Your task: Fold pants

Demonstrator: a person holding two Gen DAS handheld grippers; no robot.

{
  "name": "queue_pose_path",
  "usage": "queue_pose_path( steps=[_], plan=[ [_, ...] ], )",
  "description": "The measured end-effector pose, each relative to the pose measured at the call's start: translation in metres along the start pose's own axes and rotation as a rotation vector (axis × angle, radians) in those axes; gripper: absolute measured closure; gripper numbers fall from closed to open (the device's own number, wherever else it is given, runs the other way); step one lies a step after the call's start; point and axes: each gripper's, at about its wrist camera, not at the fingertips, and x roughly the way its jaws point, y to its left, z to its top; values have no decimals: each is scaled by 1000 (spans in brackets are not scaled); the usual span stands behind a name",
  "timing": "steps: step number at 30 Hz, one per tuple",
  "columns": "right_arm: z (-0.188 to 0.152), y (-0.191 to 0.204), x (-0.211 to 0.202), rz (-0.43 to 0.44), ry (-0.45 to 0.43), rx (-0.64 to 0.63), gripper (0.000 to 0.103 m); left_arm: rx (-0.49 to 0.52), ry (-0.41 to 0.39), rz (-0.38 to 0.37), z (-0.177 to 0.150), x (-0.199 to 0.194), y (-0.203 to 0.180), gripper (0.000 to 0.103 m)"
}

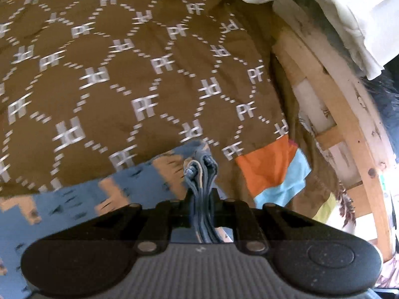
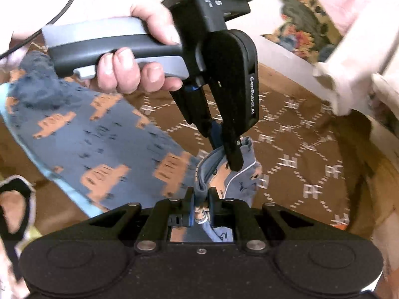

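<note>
Pinching a bunched edge of the blue cotton pants with orange block print (image 2: 99, 147), the right hand-held gripper (image 2: 201, 194) is sitting at the near edge of its own view, its two black fingers drawn close together with folded fabric squeezed between them. Just beyond it, the left hand-held gripper (image 2: 230, 158) is coming down from above, gripped by a bare hand (image 2: 134, 59), and its dark fingers are closed on the same gathered edge of the pants, a little farther off and slightly to the right. In the left wrist view, the left hand-held gripper (image 1: 202, 194) is showing several stacked layers of blue fabric clamped between its narrowly set fingers.

The pants (image 1: 74, 199) are lying on a brown bedspread printed with white letters and dotted diamonds (image 1: 139, 57), with the main leg section stretching away to the left from the pinched edge and resting flat on the cover. An orange and light blue cloth patch (image 1: 271, 172) is lying to the right of the pants on the bedspread. A pale wooden bed frame (image 1: 349, 114) is curving along the right side, and folded white cloth (image 1: 356, 17) is sitting at the far right.
</note>
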Motion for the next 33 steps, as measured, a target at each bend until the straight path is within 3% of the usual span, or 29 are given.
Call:
queue_pose_path(
  steps=[7,14,20,28,33],
  plan=[
    [13,44,11,127,8,-42,92,-95,-9,9,-40,-29,62,91],
    [16,83,34,209,42,-83,91,-143,-14,5,-68,-27,110,90],
    [10,92,35,210,53,-85,70,-190,-32,-19,-78,-24,131,66],
    [6,89,35,203,70,-69,52,-224,-40,-27,-77,-20,136,65],
    [10,85,43,236,88,-17,54,-258,-39,-28,-77,-18,139,65]
  ],
)
